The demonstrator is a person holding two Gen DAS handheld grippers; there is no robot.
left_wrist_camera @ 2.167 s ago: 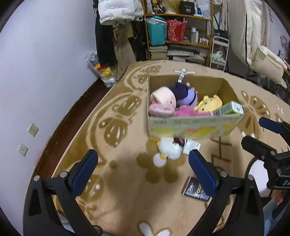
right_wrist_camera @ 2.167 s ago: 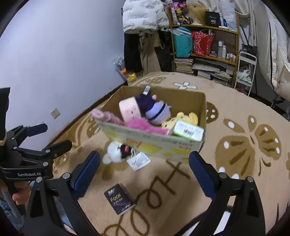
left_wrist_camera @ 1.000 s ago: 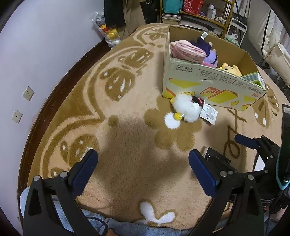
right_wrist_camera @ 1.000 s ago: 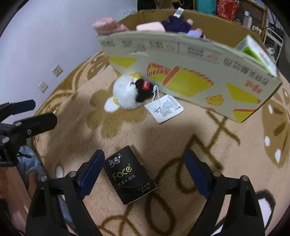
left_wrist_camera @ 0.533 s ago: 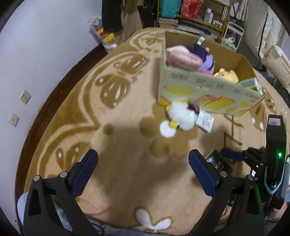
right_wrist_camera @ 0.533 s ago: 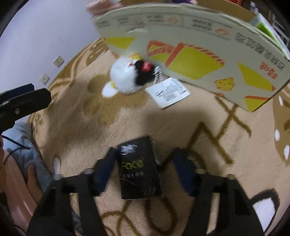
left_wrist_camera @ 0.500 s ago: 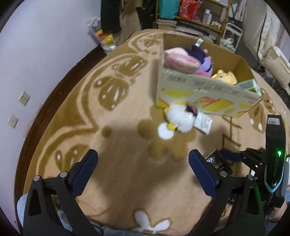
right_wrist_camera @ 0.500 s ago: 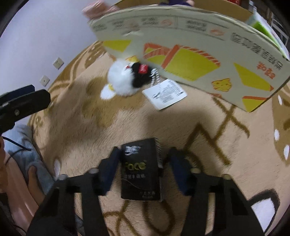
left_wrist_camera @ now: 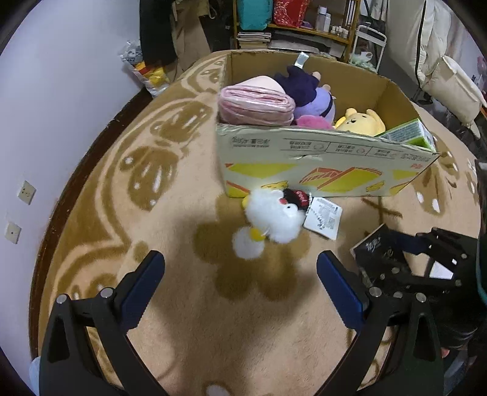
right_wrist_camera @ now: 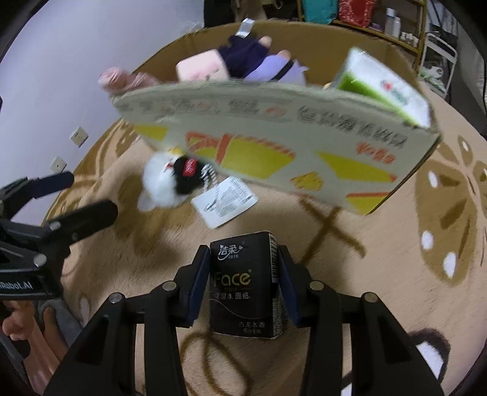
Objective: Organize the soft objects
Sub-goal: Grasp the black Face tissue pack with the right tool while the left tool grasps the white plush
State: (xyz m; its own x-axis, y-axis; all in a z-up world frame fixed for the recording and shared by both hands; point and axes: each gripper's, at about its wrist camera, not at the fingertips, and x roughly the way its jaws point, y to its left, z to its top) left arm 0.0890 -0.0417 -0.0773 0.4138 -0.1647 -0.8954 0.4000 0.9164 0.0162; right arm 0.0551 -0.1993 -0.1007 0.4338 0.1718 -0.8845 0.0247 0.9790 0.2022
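Observation:
My right gripper is shut on a black tissue pack and holds it above the carpet in front of the cardboard box. The pack also shows in the left wrist view, with the right gripper around it. A white plush toy with a paper tag lies on the carpet against the box's front wall; it also shows in the right wrist view. My left gripper is open and empty, just short of the plush.
The box holds a pink roll, a purple plush, a yellow bear and a green tissue box. A shelf stands behind. A wall runs along the left of the patterned carpet.
My right gripper has closed on the black tissue pack and lifted it off the carpet toward the box. My left gripper has moved closer to the white plush.

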